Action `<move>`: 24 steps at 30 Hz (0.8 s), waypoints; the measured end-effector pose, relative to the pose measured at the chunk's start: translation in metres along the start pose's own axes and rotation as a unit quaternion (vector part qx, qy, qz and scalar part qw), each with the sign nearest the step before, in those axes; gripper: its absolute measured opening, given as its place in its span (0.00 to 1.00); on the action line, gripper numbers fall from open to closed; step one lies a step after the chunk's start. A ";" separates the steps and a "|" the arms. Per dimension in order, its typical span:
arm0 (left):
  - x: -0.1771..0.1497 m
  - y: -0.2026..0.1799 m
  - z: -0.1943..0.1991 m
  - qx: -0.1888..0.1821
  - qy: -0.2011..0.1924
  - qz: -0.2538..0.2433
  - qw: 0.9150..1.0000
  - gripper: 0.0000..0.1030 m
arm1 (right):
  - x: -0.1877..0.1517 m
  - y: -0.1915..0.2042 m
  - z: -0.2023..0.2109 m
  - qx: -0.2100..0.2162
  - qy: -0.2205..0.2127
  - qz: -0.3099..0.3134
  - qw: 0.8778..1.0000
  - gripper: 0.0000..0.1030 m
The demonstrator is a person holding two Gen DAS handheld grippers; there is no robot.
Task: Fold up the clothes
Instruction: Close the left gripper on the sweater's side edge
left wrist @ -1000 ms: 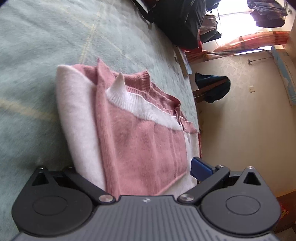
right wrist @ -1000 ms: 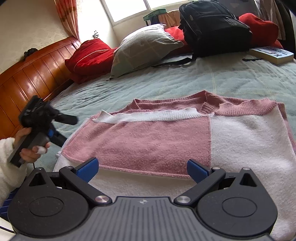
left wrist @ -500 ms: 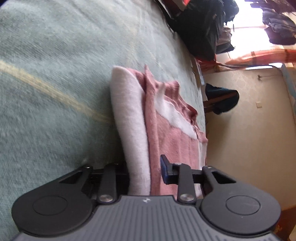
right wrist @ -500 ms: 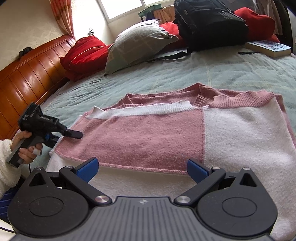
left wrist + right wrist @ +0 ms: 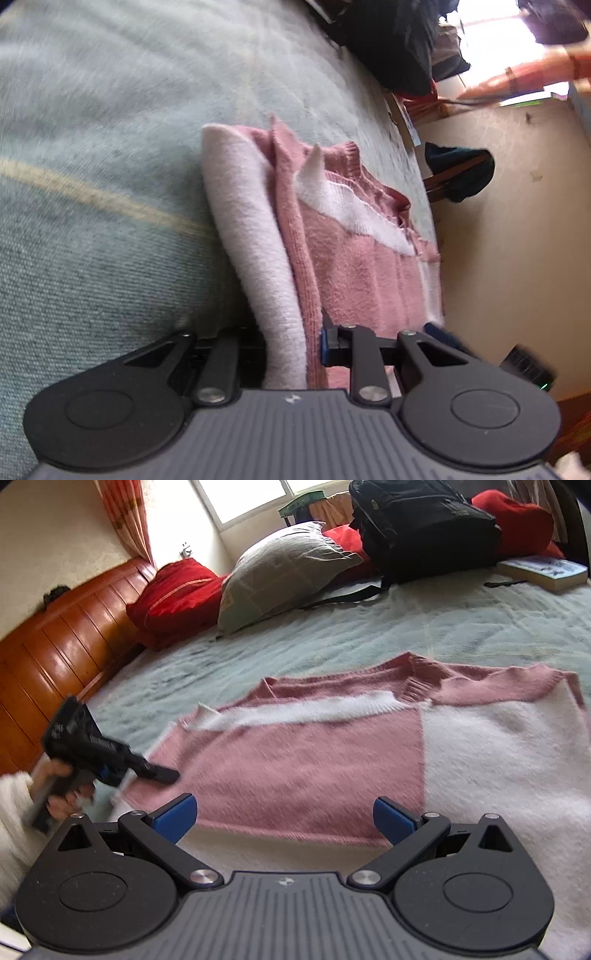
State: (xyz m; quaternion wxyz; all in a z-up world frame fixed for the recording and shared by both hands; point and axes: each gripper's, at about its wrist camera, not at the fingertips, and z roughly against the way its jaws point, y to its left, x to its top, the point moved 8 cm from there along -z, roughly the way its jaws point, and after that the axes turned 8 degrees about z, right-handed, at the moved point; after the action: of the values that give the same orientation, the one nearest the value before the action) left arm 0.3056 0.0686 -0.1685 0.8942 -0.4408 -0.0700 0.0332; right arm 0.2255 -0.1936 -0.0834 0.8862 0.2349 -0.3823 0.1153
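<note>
Left wrist view. Item: pink-and-white sweater point(image 5: 354, 266), partly folded, lying on the pale green bedspread point(image 5: 103, 110) towards the bed's far side edge. Left gripper point(image 5: 291, 343): its jaws have just been closing and now pinch the sweater's near edge, white and pink layers together between them. Step in hand, by judgement: securing one end of the sweater for the next fold. Hard to make out: the far finger lies behind the white layer, so only the blue pad on the pink side shows; the picture is smeared at the edges. A dark object at the lower right, beyond the bed, cannot be identified.

Right wrist view. Same sweater point(image 5: 332, 768) spread across the middle of the bed, neckline away from the camera, white panel reaching the right-hand edge of the picture. Right gripper point(image 5: 284, 814): jaws wide apart, nothing between them, poised over the near hem. Left gripper point(image 5: 162, 773) visible at the sweater's left edge, held by a hand point(image 5: 62, 794) in a white sleeve. Next move, by judgement: the right gripper needs to take the near hem so both ends can lift together. Beyond, against the wooden headboard point(image 5: 66, 635): red cushions, grey pillow point(image 5: 280, 572), black backpack point(image 5: 421, 524), a book point(image 5: 543, 570). The sweater's near hem is cut off by the gripper body.
</note>
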 end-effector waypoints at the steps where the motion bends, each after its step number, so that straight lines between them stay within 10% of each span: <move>1: 0.000 -0.001 0.001 0.005 -0.004 -0.004 1.000 0.24 | 0.005 0.003 -0.003 0.005 -0.003 -0.007 1.000 1.00; 24: -0.007 0.004 0.011 0.025 -0.025 -0.046 0.998 0.24 | 0.051 0.001 -0.107 -0.033 -0.023 -0.080 0.996 1.00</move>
State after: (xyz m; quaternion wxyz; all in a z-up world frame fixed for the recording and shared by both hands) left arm 0.2969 0.0789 -0.1653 0.9035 -0.4139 -0.1111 0.0049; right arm 0.3265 -0.1377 -0.1092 0.8909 0.2381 -0.3859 0.0264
